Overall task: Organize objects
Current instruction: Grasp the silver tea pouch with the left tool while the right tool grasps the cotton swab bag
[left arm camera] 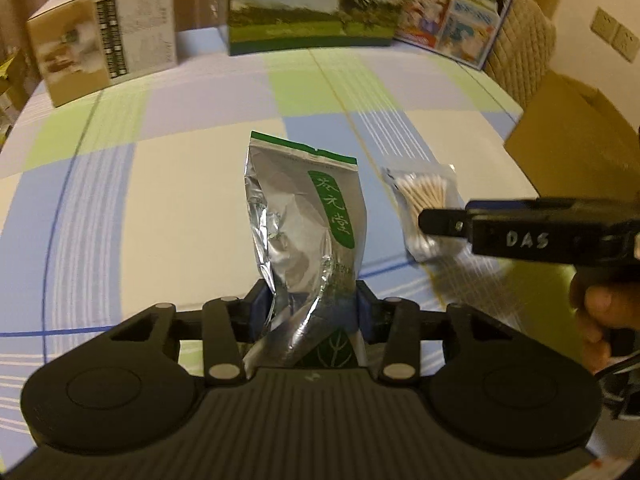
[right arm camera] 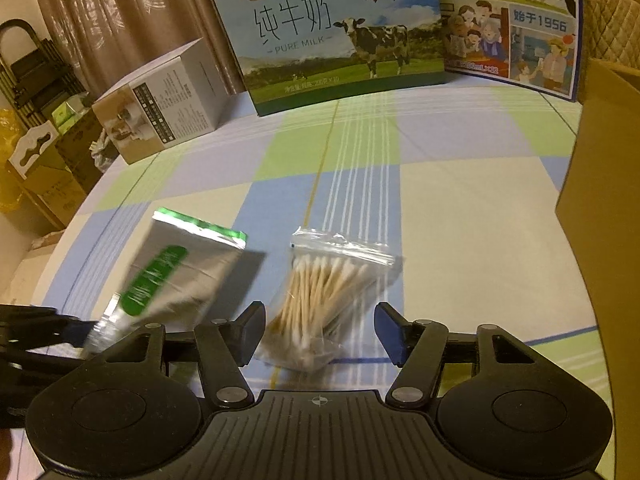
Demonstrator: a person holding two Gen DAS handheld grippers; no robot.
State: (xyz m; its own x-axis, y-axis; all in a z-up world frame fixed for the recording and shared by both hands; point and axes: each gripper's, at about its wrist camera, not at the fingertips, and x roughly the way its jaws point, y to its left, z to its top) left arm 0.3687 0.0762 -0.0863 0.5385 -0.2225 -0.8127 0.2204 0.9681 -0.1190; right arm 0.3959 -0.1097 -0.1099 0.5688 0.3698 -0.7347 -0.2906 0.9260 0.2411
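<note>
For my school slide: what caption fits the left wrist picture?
Left gripper pinches a silver tea pouch beside bagged cotton swabs.

Bench covered with checked cloth (right arm camera: 460, 208) in blue, green, cream. Brown curtain (right arm camera: 120, 12) behind. Wall switch plate (left arm camera: 614, 38) at right. Warm, dim light.

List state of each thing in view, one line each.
left gripper: shut on the foil pouch's lower end
foil pouch: gripped, tilted
right gripper: open, astride the swab bag
swab bag: lying flat on cloth, sealed
brown carton: beside the table, top out of view
</note>
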